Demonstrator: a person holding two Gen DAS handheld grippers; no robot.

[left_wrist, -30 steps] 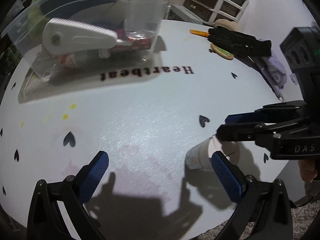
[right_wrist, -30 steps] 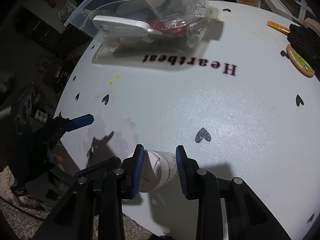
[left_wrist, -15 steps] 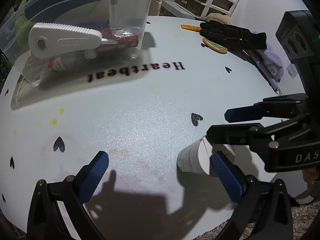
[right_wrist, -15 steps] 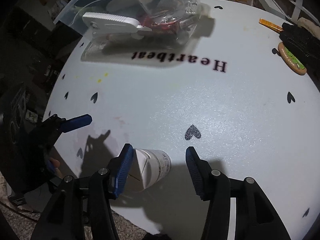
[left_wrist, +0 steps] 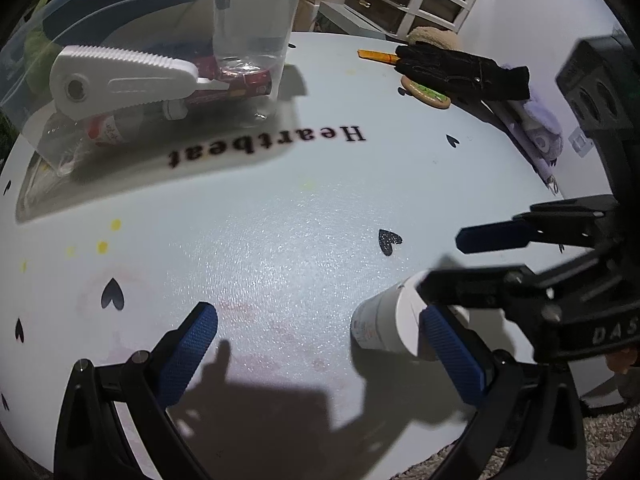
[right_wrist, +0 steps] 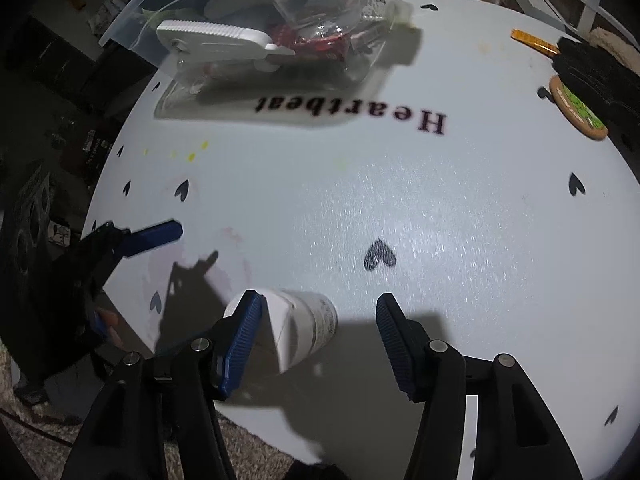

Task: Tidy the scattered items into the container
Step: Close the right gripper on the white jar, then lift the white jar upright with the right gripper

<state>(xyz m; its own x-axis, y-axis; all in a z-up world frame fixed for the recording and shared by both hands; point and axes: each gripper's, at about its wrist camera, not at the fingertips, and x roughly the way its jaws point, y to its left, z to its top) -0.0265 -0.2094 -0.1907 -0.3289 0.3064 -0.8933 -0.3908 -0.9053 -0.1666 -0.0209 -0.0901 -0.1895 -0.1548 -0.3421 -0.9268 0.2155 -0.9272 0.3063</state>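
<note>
Presently: white bottle [right_wrist: 298,330] lying on side on table [right_wrist: 400,200], near front edge, well apart from clear container [right_wrist: 248,20] at far side. Long axis roughly along right gripper [right_wrist: 316,344] fingers, label end toward container. Right gripper nearer: jaws wide open around bottle, left pad [right_wrist: 242,330] touching or just beside it, right pad clear. Left gripper [left_wrist: 320,356] wide open, empty, bottle just beside its right finger.
</note>
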